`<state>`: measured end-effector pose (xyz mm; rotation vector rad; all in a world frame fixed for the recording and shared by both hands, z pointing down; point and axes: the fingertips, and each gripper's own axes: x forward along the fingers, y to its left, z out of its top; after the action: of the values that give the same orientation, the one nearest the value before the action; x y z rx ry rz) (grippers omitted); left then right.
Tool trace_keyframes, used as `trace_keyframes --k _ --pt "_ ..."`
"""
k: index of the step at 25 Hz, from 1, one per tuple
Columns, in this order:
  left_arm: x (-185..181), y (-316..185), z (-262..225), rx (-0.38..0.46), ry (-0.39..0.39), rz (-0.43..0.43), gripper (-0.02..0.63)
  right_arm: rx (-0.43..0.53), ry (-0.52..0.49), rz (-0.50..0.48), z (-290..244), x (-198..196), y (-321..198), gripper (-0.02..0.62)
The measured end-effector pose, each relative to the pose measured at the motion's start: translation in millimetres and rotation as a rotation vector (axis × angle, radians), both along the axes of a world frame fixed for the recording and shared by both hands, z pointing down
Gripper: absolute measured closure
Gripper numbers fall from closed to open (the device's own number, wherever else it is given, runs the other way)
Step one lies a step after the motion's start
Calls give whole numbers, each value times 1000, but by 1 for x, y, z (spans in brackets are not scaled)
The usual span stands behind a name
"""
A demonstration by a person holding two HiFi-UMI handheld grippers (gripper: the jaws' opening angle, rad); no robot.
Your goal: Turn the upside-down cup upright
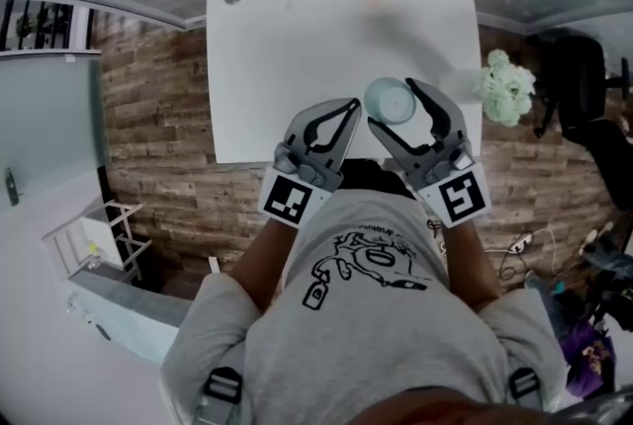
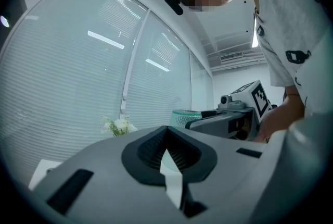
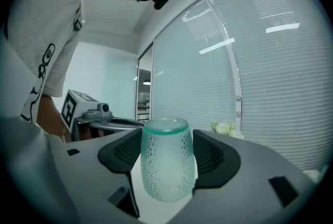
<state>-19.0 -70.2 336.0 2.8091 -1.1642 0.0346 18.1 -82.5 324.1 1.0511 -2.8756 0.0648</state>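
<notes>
Beside the empty, clenched left gripper (image 2: 166,151), the right gripper (image 3: 166,137) grasps a cup (image 3: 165,168), dimpled up close.

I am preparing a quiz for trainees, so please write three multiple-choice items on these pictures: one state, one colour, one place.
1. The jaws of the left hand-held gripper are: A. wide open; B. shut with nothing between; C. shut on a spoon.
2. The table top is: A. white; B. black; C. red.
3. The cup is: A. standing free on the table; B. in the left hand-held gripper; C. between the jaws of the right hand-held gripper.
Key: 1 B, its jaws meet in the left gripper view; 2 A, the head view shows it; 3 C, both jaws press its sides.
</notes>
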Motion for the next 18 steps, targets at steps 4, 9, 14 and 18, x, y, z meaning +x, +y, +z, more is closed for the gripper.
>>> trace_keyframes --k 4,9,14,18 --pt "0 -1 -15 23 10 -4 603 19 2 -4 -16 0 0 270" --pt "-3 -1 -27 22 3 -8 603 24 -16 -1 -33 0 1 270" --pt "-6 -1 -34 23 30 -2 603 0 -58 13 -36 4 -3 270" --pt "-5 -1 -33 17 38 2 601 -21 -97 37 -37 8 -8 270"
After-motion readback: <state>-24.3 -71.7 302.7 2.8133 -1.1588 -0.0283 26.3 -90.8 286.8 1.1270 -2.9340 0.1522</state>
